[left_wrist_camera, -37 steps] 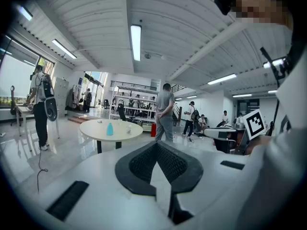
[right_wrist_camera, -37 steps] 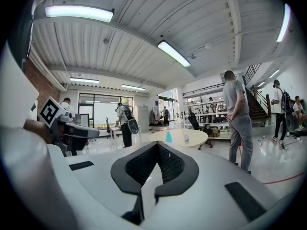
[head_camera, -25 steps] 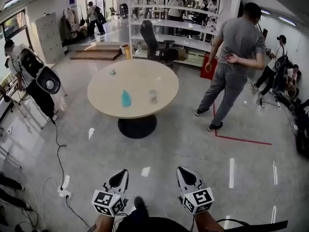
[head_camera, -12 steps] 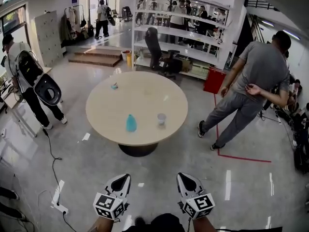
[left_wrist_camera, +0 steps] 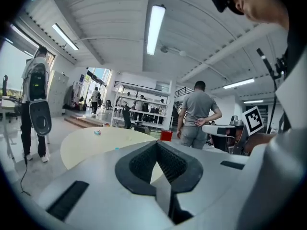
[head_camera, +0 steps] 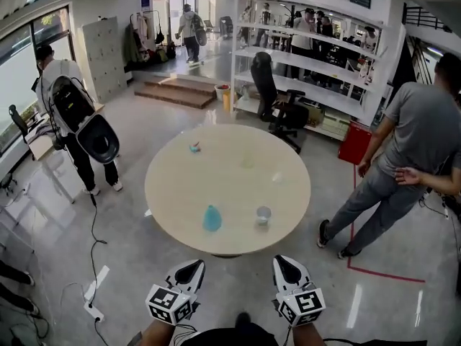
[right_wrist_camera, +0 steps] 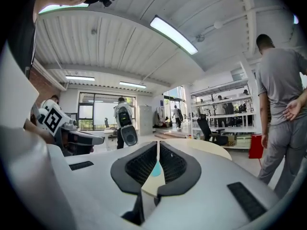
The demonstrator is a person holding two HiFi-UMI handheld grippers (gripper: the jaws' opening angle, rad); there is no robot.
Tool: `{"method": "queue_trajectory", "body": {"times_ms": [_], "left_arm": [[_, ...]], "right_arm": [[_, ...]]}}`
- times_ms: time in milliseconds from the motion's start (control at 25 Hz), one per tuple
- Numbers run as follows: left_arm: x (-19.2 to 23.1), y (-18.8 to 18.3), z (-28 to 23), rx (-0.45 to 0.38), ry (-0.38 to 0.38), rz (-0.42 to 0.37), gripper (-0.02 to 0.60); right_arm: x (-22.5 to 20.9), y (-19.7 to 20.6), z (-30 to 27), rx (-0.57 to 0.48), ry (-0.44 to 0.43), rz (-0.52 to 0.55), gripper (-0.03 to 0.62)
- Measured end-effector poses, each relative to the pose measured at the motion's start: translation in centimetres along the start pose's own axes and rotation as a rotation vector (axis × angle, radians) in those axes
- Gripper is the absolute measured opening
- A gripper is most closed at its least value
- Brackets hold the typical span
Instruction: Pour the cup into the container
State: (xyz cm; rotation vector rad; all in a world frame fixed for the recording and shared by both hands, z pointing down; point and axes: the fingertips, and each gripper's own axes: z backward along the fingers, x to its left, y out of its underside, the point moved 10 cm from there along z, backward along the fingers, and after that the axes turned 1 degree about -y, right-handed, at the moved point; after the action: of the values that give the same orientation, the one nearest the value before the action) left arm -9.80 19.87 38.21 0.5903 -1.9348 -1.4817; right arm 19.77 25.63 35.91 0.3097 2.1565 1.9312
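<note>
The right gripper pointed about level, its jaws pressed together with nothing gripped. Through the narrow gap below the tips showed a blue object standing on the round beige table ahead. Far to the left stood a person with a backpack. Near on the right a person in a grey shirt faced away, with white shelves and a red bin beyond.
</note>
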Motion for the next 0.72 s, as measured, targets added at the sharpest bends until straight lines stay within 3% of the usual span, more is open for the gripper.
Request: {"method": "queue_trajectory", "body": {"times_ms": [160, 360, 720], "left_arm": [[1.3, -1.5, -3.5, -0.038, -0.043, -0.001, -0.002], [4.4, -2.9, -6.5, -0.035, -0.078, -0.001, -0.002], [14.0, -5.4, -10.1, -0.051, -0.022, -0.014, -0.002]], "right_arm": [[-3.4, -0.8, -4.4, -0.007, -0.066, 0.033, 0.002], [-5.3, -1.1, -9.5, 0.012, -0.088, 0.007, 0.002], [-4.6, -1.6, -18.1, 0.004, 0.013, -0.025, 0.003]]}}
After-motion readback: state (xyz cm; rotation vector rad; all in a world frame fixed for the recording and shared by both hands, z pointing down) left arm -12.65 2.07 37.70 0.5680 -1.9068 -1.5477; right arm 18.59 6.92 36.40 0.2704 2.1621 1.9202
